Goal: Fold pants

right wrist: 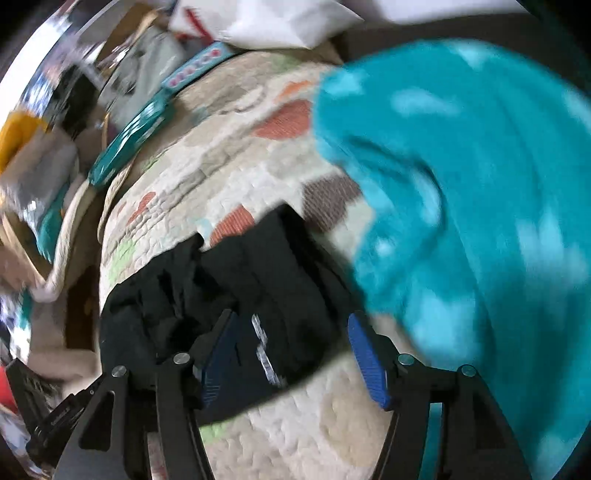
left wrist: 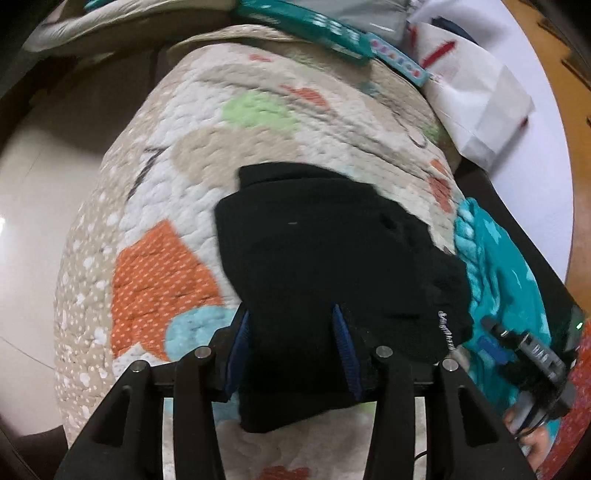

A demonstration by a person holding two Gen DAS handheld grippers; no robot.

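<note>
Black pants lie folded in a compact bundle on a patterned quilt. My left gripper is open, its blue-padded fingers straddling the near edge of the bundle; the cloth lies between them, unpinched. In the right wrist view the pants lie crumpled at the quilt's near left. My right gripper is open above their edge, near a white printed label. The right gripper also shows in the left wrist view at the far right. The right view is motion-blurred.
A teal blanket with light patches lies right of the pants. A teal box and a white paper bag sit at the quilt's far end. Cluttered items crowd the left. The quilt drops off at its left edge.
</note>
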